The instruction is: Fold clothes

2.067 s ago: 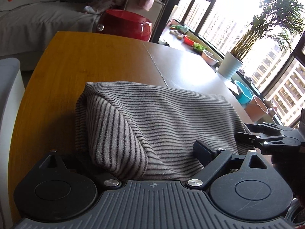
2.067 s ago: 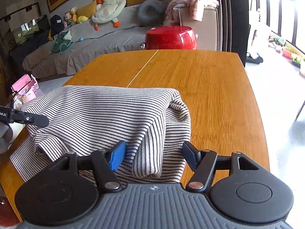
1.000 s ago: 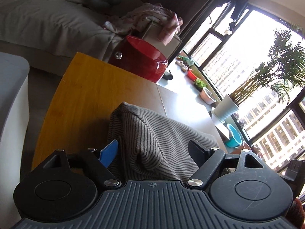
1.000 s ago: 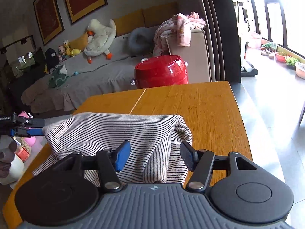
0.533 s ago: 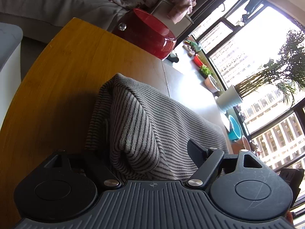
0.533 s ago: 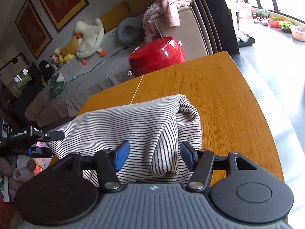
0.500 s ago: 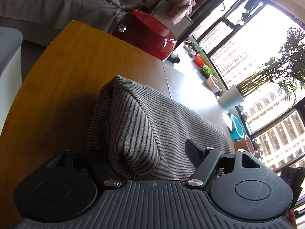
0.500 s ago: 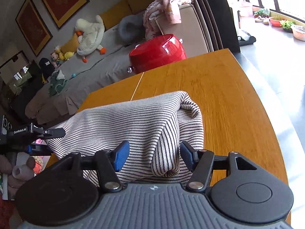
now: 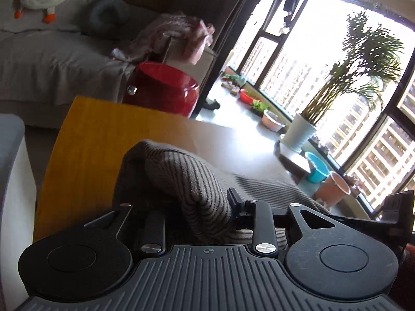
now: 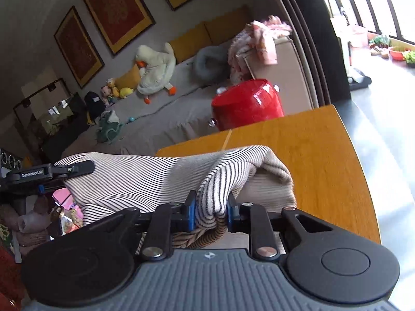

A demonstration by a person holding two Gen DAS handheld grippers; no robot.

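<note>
Striped garment (image 10: 135, 178) stretched sideways btwn both grippers' fingers (image 10: 192, 212), above table (image 10: 324, 155).

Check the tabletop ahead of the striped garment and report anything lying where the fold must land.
Nothing visible does. Both the right gripper and left gripper are shut on the striped garment, and the wooden table beyond it is bare. The red pot stands past the far edge.
</note>
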